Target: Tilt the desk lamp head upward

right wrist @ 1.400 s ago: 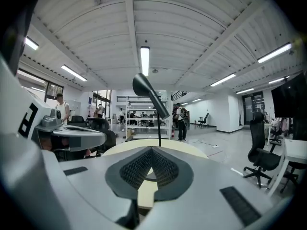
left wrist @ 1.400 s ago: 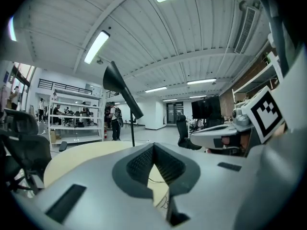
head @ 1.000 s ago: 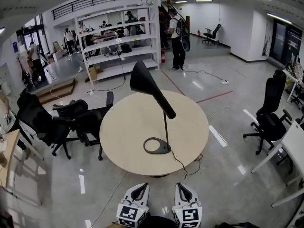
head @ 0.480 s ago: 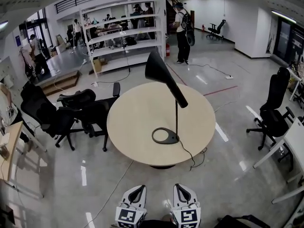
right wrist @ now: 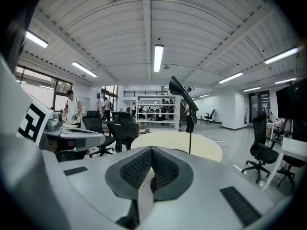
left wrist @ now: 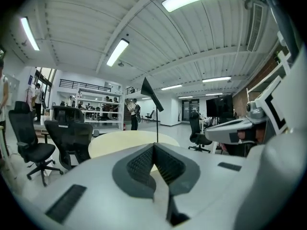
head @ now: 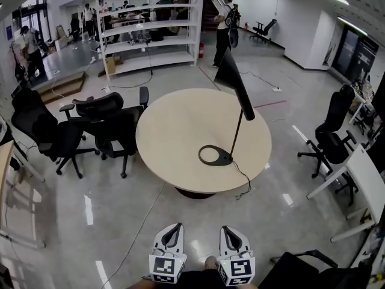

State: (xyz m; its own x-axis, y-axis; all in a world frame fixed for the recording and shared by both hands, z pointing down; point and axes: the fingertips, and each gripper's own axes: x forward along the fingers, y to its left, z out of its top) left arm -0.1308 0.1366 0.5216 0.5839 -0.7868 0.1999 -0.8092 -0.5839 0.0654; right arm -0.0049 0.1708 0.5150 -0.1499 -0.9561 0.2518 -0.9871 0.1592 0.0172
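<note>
Left gripper and right gripper are closed, empty; lamp head now lies farther right ahead, well apart; tilting is not begun.

Items counted:

- One round desk, with one desk lamp on it.
- Two grippers: the left gripper and the right gripper.
- One shelving unit.
- One white desk at the right edge.
- Six black office chairs: three left of the round desk, one to its right, one far back, and one partly shown at the lower right.
- The persons in the background cannot be counted reliably.
</note>
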